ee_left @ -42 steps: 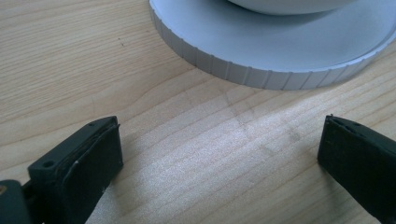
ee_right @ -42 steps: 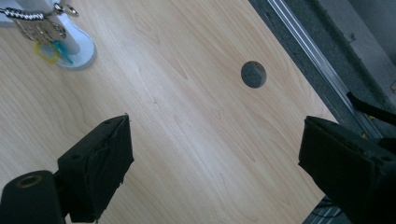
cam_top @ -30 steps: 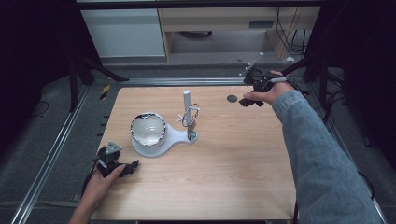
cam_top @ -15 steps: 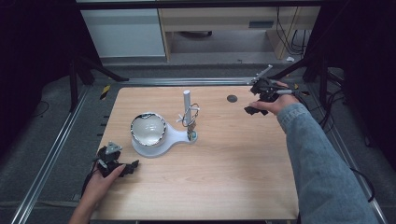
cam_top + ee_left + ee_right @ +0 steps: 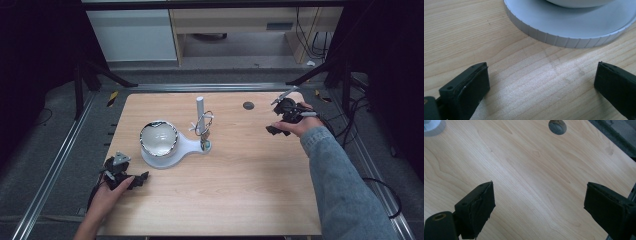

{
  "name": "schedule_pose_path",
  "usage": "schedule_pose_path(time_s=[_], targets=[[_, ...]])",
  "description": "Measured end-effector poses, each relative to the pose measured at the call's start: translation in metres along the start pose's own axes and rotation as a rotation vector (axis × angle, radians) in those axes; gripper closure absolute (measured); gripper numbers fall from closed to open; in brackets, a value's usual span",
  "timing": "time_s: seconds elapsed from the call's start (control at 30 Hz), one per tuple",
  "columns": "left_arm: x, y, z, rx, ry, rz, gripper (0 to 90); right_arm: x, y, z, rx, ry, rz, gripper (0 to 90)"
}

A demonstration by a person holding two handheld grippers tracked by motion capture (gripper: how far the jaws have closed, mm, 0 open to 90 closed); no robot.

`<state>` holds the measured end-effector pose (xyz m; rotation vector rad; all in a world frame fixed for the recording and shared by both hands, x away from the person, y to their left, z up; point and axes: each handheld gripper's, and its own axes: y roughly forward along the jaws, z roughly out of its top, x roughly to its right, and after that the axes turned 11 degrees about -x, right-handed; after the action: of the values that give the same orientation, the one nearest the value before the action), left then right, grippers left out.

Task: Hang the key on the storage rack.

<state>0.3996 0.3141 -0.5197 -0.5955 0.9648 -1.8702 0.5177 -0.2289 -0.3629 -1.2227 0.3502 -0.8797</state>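
Note:
A white stand sits mid-table with a shiny bowl on its round base. Its upright post has small metal pieces hanging beside it. My left gripper rests at the table's near left corner, open, its jaws wide apart over bare wood. In the left gripper view it faces the stand's ribbed base rim, just ahead. My right gripper hovers near the right edge, open and holding nothing. In the right gripper view it looks down on bare wood.
A small dark round disc lies on the wooden table at the back right, also seen far ahead as the disc in the right gripper view. Metal rails run along the table's sides. Cables trail at the right.
My right gripper has drawn back from beside the dark disc, toward the person and slightly to the right. The left gripper has stayed put.

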Motion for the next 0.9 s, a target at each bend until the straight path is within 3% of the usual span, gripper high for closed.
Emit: schedule_pose_path(time_s=[0.6,0.9], targets=[[0.0,0.0,0.0,0.001,-0.001,0.0,0.0,-0.011,0.052,-0.04,0.014,0.08,0.07,10.0],[0.0,0.0,0.0,0.001,-0.001,0.0,0.0,-0.012,0.082,-0.046,0.088,0.161,0.122,6.5]])
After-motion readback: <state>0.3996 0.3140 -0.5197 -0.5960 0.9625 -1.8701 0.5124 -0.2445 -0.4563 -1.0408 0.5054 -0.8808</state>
